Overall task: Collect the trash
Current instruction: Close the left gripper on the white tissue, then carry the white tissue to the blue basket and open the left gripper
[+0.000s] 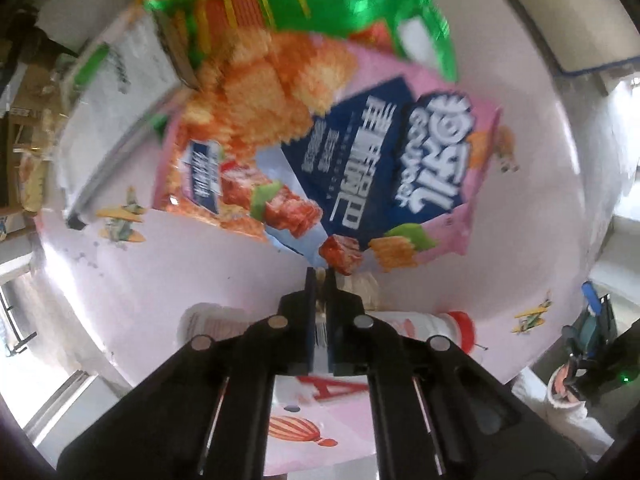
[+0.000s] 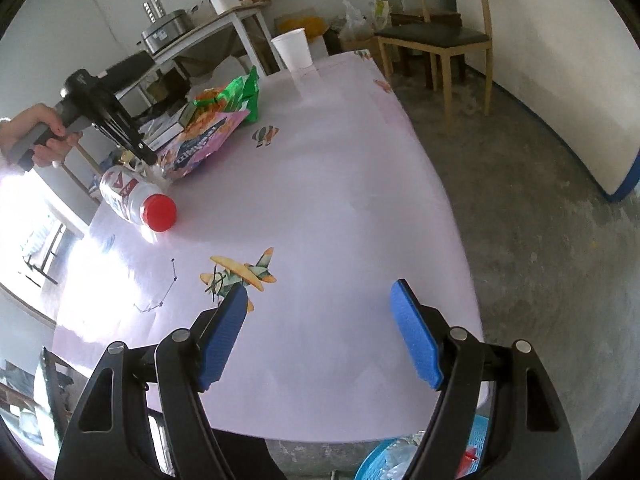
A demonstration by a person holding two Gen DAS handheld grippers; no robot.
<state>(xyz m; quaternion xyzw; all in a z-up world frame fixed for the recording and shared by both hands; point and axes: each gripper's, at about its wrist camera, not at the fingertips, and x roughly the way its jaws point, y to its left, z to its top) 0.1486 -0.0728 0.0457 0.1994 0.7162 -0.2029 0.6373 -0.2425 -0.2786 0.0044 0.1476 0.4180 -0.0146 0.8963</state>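
A pink snack bag (image 1: 360, 152) lies on the pink tablecloth (image 2: 340, 200), with a green snack bag (image 1: 320, 0) behind it. My left gripper (image 1: 320, 274) points straight down at the pink bag's near edge. Its jaws are shut, and a strip of pale crumpled wrapper (image 1: 366, 290) shows between them. A clear bottle (image 1: 424, 328) with a red cap lies on its side just behind the fingers. In the right wrist view the left gripper (image 2: 152, 160) stands between the bottle (image 2: 128, 196) and the pink bag (image 2: 200, 144). My right gripper (image 2: 320, 308) hangs open over the table's near edge, with nothing between its jaws.
A white paper cup (image 2: 294, 50) stands at the table's far end. A blue basket (image 2: 380, 464) with clear trash sits on the floor below the near edge. A wooden chair (image 2: 440, 36) and a cluttered side table (image 2: 224, 20) stand beyond. A white box (image 1: 116, 92) lies left of the bags.
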